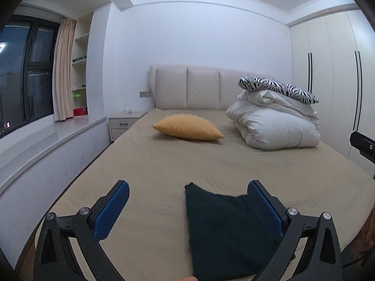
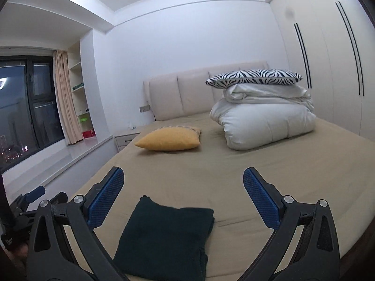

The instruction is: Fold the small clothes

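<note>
While spread wide, both tools (image 1: 187,194) (image 2: 184,180) empty, above folded garment (image 2: 164,236)

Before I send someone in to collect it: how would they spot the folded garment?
Start at the bed with the tan sheet. At its near end, away from the headboard, lies a flat garment. It is the only dark thing there; the cushion is yellow, the duvet white.

Both cameras look from the foot of the bed (image 1: 164,164) toward its headboard (image 1: 187,86), angled slightly downward. The left wrist view sits nearer the window side of the bed; the right wrist view sits nearer the wardrobe side and is rolled a little. Each sees close over a folded dark garment (image 2: 164,234) at the bed's foot. Both share the whole bed, headboard and garment.
</note>
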Demonstrator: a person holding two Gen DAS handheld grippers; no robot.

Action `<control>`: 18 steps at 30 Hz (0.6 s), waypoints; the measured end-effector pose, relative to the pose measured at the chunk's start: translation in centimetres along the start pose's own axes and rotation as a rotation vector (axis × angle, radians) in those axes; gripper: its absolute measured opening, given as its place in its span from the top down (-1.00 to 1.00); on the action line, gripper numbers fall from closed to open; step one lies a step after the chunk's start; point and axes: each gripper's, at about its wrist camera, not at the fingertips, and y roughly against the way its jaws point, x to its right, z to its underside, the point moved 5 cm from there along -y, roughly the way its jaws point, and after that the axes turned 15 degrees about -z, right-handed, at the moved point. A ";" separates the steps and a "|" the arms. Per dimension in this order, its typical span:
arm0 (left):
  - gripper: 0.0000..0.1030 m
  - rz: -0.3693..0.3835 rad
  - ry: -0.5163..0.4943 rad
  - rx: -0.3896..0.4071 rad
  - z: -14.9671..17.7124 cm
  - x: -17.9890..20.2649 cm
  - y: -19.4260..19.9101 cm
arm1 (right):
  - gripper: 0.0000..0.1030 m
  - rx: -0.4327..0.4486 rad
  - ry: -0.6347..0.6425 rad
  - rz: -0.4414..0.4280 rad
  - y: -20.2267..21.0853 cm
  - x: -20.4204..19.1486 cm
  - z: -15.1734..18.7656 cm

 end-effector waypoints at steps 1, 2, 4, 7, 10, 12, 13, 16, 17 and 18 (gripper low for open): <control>-1.00 0.007 -0.008 -0.033 0.8 0.4 -0.7 | -1.00 -0.021 -0.004 0.009 0.0 0.0 0.5; -1.00 0.010 -0.013 -0.079 1.9 0.8 -1.5 | -1.00 -0.070 -0.009 0.028 -0.9 0.3 1.5; -1.00 0.012 -0.009 -0.160 3.5 1.2 -2.9 | -1.00 -0.143 -0.020 0.073 -2.8 0.8 3.8; -1.00 0.017 -0.028 -0.211 5.2 2.0 -3.7 | -1.00 -0.249 -0.067 0.131 -4.9 2.2 6.8; -1.00 0.002 -0.040 -0.249 6.6 2.4 -4.5 | -1.00 -0.324 -0.104 0.135 -7.1 3.1 9.5; -1.00 -0.005 -0.047 -0.275 7.6 2.4 -5.2 | -1.00 -0.369 -0.093 0.155 -8.3 3.4 11.1; -1.00 -0.010 -0.051 -0.282 8.0 2.5 -5.4 | -1.00 -0.385 -0.084 0.162 -8.7 3.4 11.8; -1.00 -0.016 -0.066 -0.311 9.2 2.6 -6.3 | -1.00 -0.427 -0.071 0.164 -10.1 3.6 14.0; -1.00 -0.017 -0.073 -0.328 9.9 2.8 -6.7 | -1.00 -0.446 -0.075 0.168 -10.6 3.7 15.0; -1.00 -0.018 -0.077 -0.337 10.3 2.8 -6.9 | -1.00 -0.456 -0.078 0.170 -10.6 3.7 15.4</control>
